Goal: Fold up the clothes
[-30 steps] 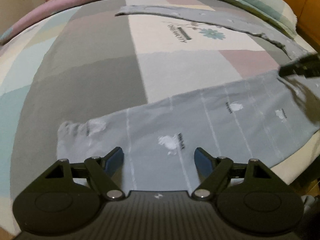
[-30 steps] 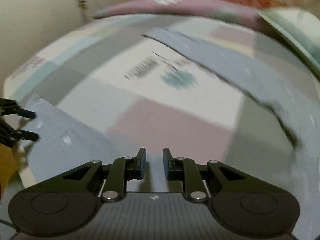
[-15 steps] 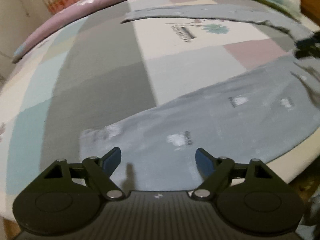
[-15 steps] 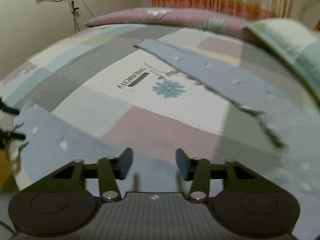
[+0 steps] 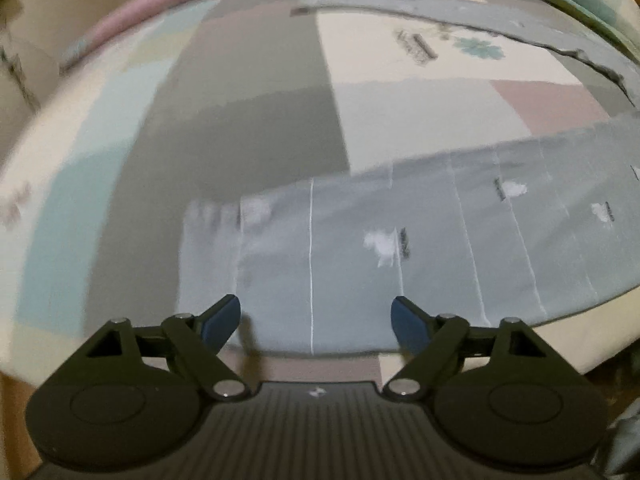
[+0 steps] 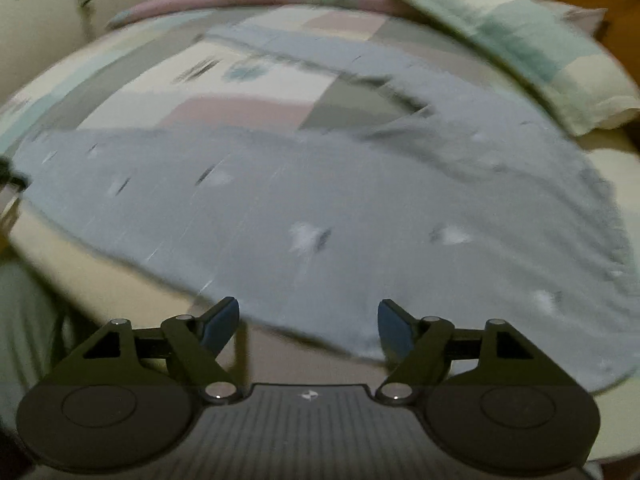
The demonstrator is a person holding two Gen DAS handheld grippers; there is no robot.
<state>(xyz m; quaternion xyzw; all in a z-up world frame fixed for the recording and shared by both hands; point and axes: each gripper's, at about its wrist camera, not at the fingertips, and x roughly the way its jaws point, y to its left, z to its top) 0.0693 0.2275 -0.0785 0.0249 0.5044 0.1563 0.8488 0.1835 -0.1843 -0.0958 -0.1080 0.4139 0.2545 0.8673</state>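
Left wrist view: grey pants [image 5: 400, 248] lie spread flat along the near edge of the bed [image 5: 248, 92], one leg with its cuff end near the left tool [image 5: 316, 320], the other leg stretching toward the far side. Left tool jaws stand wide, nothing between them.

Right wrist view, blurred: the waist end of the pants [image 6: 360, 216] sits toward the near right corner, near the pillow [image 6: 520, 48]. Right tool [image 6: 308, 320] jaws are opening, empty. No fold looks made yet; folding is all left.
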